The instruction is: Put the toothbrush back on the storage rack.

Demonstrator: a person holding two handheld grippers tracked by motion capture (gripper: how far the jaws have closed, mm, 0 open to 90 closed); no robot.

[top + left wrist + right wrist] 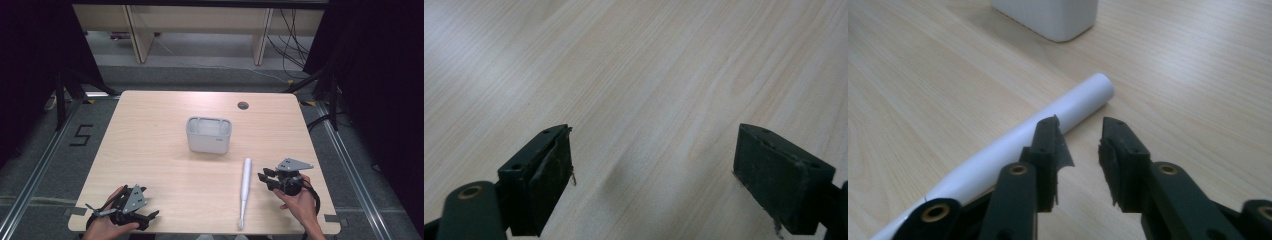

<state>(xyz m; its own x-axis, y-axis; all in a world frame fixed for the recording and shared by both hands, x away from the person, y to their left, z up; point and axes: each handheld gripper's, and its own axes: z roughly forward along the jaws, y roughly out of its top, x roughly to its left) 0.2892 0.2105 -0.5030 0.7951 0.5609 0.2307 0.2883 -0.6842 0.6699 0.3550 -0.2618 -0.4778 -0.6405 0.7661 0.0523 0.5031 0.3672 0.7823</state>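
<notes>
A long white rod [245, 190], thick at its far end and thin at its near end, lies on the wooden table [160, 150] right of centre. My right gripper [264, 178] rests just right of it, held by a hand. In the right gripper view the rod [1038, 135] lies left of the right gripper [1080, 145], whose jaws stand slightly apart with nothing between them. A white rectangular container [208, 135] stands upright mid-table, its base [1048, 17] beyond the rod. My left gripper [150, 220] sits at the near left edge. It [654, 165] is wide open over bare wood.
A small round grommet hole [243, 105] sits near the table's far edge. Beyond the table are desk legs and loose cables [290, 45] on the floor. A "5" marking [81, 135] is on the floor at left.
</notes>
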